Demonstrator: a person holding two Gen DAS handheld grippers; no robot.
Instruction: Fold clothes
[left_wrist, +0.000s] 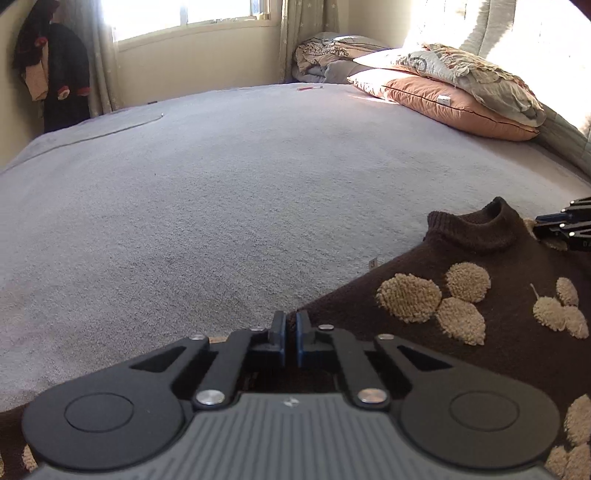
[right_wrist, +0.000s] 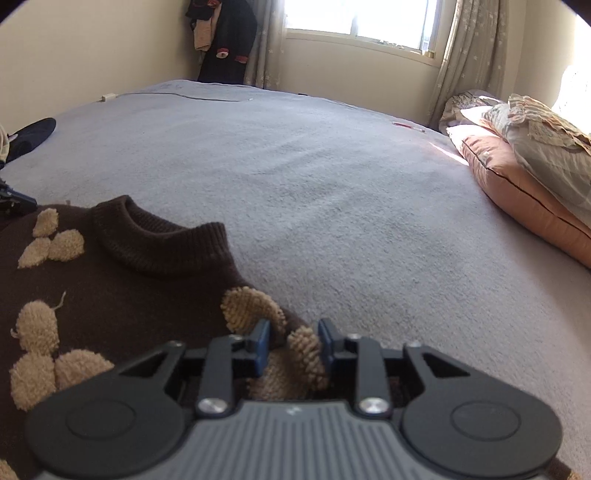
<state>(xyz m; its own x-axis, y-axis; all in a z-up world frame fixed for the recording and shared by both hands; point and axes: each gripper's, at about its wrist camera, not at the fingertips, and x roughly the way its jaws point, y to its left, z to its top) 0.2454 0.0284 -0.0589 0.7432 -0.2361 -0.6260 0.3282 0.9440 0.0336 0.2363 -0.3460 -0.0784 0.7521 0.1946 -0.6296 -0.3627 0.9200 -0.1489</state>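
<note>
A dark brown knit sweater (left_wrist: 461, 295) with fuzzy tan leaf patches lies on the grey bed, its ribbed collar (left_wrist: 480, 225) toward the far side. My left gripper (left_wrist: 290, 332) is shut at the sweater's left shoulder edge, with only a thin slit between the pads. In the right wrist view the sweater (right_wrist: 110, 288) fills the lower left. My right gripper (right_wrist: 293, 343) is closed on a bunched fold of the sweater's right shoulder with tan patches between its blue pads. The right gripper also shows in the left wrist view (left_wrist: 565, 225) at the far right.
The grey bed cover (left_wrist: 221, 192) stretches toward the window. Stacked pillows (left_wrist: 461, 92) and a folded quilt (left_wrist: 332, 55) lie at the right. A cable (right_wrist: 184, 96) lies near the far edge. Dark clothes (right_wrist: 225, 40) hang in the corner.
</note>
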